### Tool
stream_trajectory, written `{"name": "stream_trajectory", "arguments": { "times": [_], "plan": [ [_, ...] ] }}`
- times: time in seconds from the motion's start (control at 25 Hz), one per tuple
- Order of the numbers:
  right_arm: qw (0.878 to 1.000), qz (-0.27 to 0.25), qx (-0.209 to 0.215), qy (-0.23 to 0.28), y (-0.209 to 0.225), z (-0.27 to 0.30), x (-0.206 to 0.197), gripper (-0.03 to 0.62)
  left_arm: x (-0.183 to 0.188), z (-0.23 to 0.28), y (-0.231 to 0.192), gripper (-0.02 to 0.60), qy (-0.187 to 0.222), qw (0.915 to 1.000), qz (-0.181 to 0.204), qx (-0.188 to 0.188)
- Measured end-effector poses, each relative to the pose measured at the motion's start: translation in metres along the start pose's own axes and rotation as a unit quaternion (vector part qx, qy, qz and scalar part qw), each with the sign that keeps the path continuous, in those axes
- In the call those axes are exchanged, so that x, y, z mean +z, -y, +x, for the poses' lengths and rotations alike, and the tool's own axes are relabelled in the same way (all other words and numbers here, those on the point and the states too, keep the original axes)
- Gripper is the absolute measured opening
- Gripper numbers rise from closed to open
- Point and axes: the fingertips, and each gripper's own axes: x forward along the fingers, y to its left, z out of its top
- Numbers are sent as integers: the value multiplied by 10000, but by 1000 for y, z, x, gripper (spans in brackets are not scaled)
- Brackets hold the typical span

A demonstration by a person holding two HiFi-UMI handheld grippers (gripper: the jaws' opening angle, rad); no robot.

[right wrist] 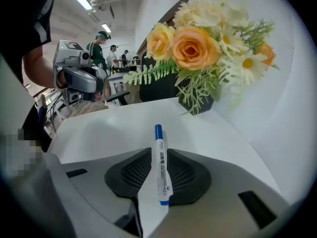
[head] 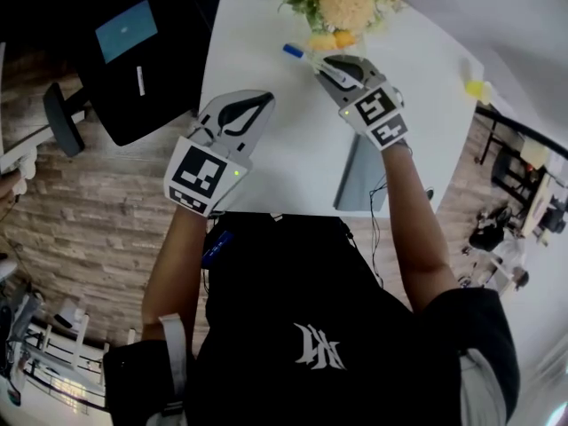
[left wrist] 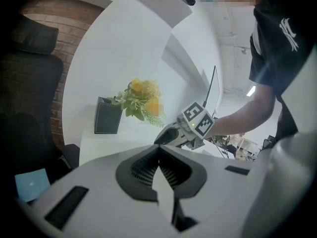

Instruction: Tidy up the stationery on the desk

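Observation:
A white marker [head: 306, 58] with a blue cap sticks out from between the jaws of my right gripper [head: 327, 67], which is shut on it over the far part of the white desk [head: 275, 162]. In the right gripper view the marker [right wrist: 161, 165] lies along the line where the jaws meet, blue cap pointing away toward the flowers. My left gripper [head: 253, 109] hovers over the desk's left side. Its jaws are shut with nothing between them, and in its own view the left gripper [left wrist: 159, 156] points toward the right gripper [left wrist: 171, 135].
A bouquet of yellow and orange flowers [head: 342, 3] in a dark pot [right wrist: 195, 100] stands at the desk's far edge, just beyond the marker. A grey flat device [head: 359, 176] lies near the front right. A black chair [head: 133, 60] stands left of the desk.

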Motion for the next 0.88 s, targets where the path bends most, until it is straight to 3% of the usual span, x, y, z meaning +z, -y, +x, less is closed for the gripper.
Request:
{"name": "stream_trajectory", "arguments": {
  "times": [0.28,0.88],
  "plan": [
    [9994,-233,55,-253,-1,17,-8,113,-4,-3,-12,3,7,9999,-73,87],
    [9997,-200,47,-143,4,19,-12,89,-3,2,-5,3,0,10000,-40,37]
  ]
}}
